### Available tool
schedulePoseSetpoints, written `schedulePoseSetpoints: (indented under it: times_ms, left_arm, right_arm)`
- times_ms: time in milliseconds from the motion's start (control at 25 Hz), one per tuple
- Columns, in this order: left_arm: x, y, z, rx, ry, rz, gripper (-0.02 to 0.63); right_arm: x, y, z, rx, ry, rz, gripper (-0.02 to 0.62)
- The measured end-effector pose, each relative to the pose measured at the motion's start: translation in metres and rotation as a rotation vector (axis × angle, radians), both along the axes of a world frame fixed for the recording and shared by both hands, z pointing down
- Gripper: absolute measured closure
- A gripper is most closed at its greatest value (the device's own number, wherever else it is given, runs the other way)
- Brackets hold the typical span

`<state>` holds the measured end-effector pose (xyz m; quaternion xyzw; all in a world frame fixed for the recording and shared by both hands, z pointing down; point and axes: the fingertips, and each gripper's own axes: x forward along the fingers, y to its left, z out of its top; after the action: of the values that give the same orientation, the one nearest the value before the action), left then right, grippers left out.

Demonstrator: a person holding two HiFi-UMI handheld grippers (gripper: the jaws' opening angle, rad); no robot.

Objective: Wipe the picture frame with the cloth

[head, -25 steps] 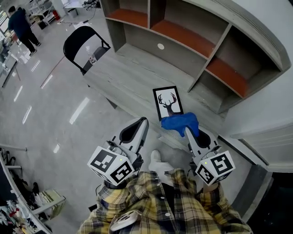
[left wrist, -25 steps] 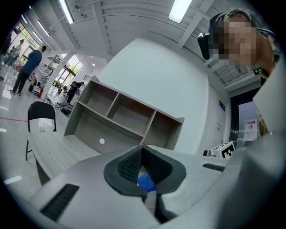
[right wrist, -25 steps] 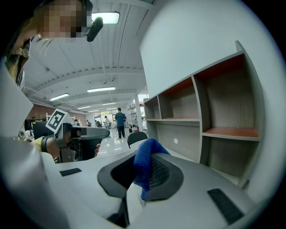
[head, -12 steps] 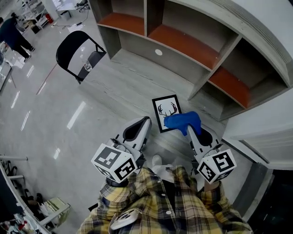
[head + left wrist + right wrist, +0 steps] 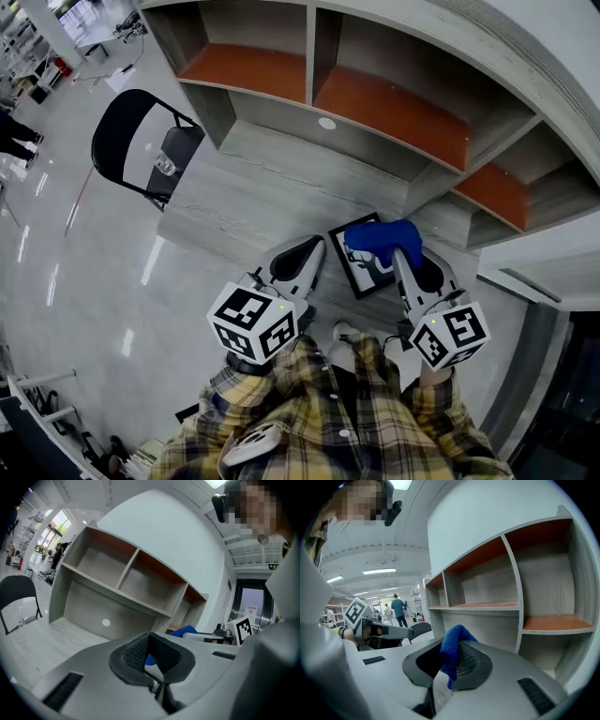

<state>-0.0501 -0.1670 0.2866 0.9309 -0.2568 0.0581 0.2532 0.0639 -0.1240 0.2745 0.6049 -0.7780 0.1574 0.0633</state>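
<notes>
The picture frame, black-edged with a deer print, lies flat on the grey wood desk just ahead of me. The grippers and the cloth hide most of it. My right gripper is shut on the blue cloth, which hangs over the frame's far right part. In the right gripper view the cloth bunches between the jaws of the right gripper. My left gripper sits at the frame's left edge. Its jaws meet at the tips of the left gripper and hold nothing. The cloth shows beyond them.
A shelf unit with orange boards rises behind the desk. A black folding chair with a small bottle on its seat stands at the desk's left end. A person walks far off on the shiny floor.
Both grippers have moved forward over the frame. The cloth, which hung beside the frame's near right corner, now lies over its far right part. The left gripper stays shut.
</notes>
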Motion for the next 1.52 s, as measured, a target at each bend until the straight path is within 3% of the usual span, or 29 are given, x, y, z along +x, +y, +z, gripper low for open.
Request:
schedulePoseSetpoints:
  times_ms: [240, 480, 600, 760, 960, 1280, 1520]
  left_arm:
    - [0.003, -0.021, 0.035, -0.071, -0.084, 0.085, 0.601]
    - [0.022, -0.014, 0.083, -0.197, -0.125, 0.124, 0.601]
    - [0.03, -0.009, 0.106, -0.246, -0.139, 0.093, 0.6]
    - [0.039, -0.001, 0.14, -0.306, -0.158, -0.009, 0.6]
    - [0.052, 0.024, 0.191, -0.439, -0.207, -0.105, 0.598]
    - [0.07, 0.054, 0.257, -0.551, -0.341, -0.13, 0.595]
    - [0.075, 0.073, 0.279, -0.58, -0.41, -0.124, 0.534]
  right_arm:
    - [-0.004, -0.025, 0.01, -0.022, 0.019, 0.074, 0.554]
    - [0.007, -0.029, 0.027, -0.081, 0.025, 0.082, 0.554]
    - [0.014, -0.031, 0.037, -0.101, 0.017, 0.056, 0.554]
    - [0.024, -0.029, 0.053, -0.134, 0.009, -0.018, 0.554]
    - [0.037, -0.028, 0.075, -0.177, -0.004, -0.119, 0.554]
    - [0.041, -0.032, 0.092, -0.199, -0.029, -0.198, 0.554]
    - [0.043, -0.033, 0.099, -0.202, -0.035, -0.23, 0.554]
